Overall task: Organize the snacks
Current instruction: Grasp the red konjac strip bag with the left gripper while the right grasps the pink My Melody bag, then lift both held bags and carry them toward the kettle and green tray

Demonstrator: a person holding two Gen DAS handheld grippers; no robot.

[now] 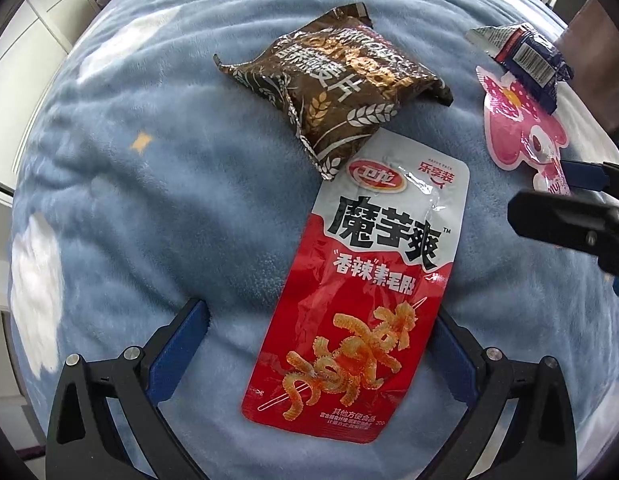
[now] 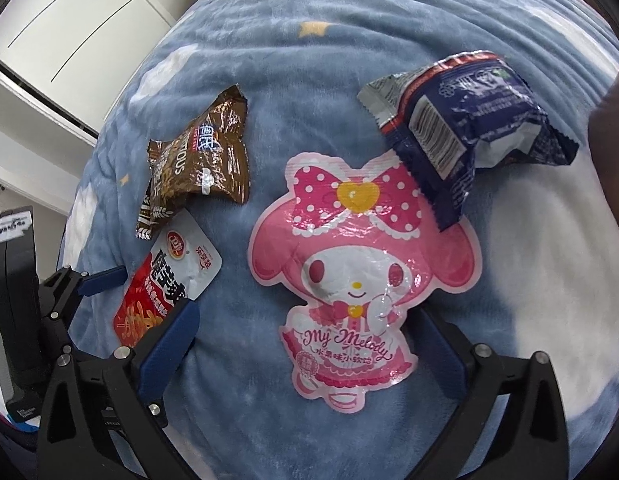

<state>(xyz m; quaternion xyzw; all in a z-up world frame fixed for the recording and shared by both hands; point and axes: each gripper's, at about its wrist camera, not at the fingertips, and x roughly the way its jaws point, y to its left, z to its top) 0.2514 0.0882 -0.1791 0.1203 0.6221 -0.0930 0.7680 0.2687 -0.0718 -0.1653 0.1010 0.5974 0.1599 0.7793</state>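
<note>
Several snack packets lie on a blue cloud-print blanket point(image 1: 149, 200). A red and white konjac packet point(image 1: 365, 280) lies between the fingers of my open left gripper point(image 1: 321, 320), its top under a brown wheat-print bag point(image 1: 341, 80). A pink My Melody candy packet point(image 2: 357, 264) lies between the fingers of my open right gripper point(image 2: 309, 324), its top under a dark blue bag point(image 2: 469, 120). The right wrist view also shows the konjac packet point(image 2: 169, 280), the brown bag point(image 2: 197, 168) and the left gripper point(image 2: 149, 284). The left wrist view shows the pink packet point(image 1: 517, 128) and the blue bag point(image 1: 529, 56).
White cupboard doors point(image 2: 69, 20) stand beyond the blanket's left edge. The blanket point(image 2: 309, 60) stretches on past the packets. A dark object point(image 2: 613, 140) sits at the right edge.
</note>
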